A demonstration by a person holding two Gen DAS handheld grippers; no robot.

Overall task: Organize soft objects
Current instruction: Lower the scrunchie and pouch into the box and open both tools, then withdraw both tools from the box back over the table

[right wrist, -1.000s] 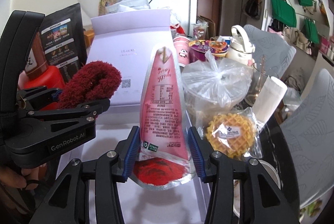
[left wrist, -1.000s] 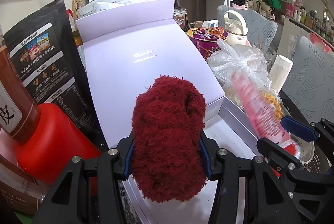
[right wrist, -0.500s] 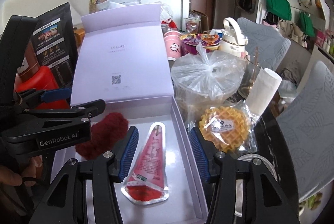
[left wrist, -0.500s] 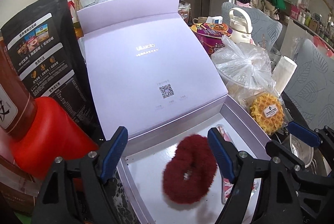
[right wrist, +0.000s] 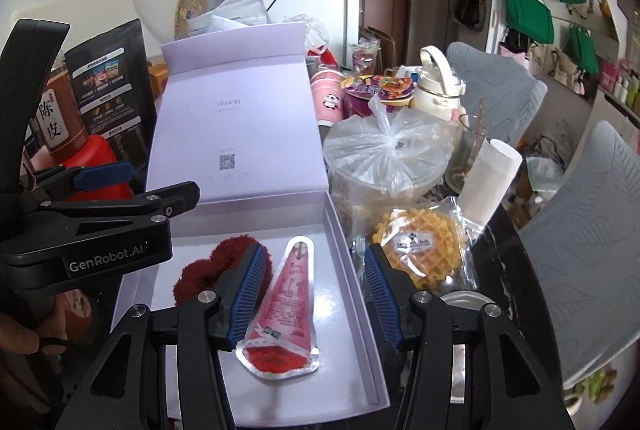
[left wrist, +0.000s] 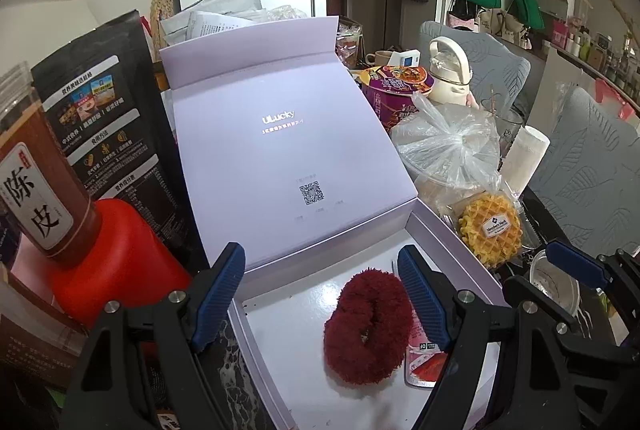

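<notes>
Left gripper (left wrist: 320, 294) held wide apart, empty, above box floor. Right gripper (right wrist: 314, 294) likewise spread, nothing clamped. Red scrunchie (left wrist: 368, 326) laid flat mid-floor of lavender box (right wrist: 356, 294); pink pouch (right wrist: 286, 310) placed just beside it, toward right wall. Lid propped upright at far edge for access.

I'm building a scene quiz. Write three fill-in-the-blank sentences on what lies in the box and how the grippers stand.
1. The red scrunchie and the pink pouch lie inside the ____ box.
2. Both the left gripper and the right gripper have their jaws ____.
3. The wrapped waffle lies ____ the box.

Missing words: lavender; open; outside
</notes>
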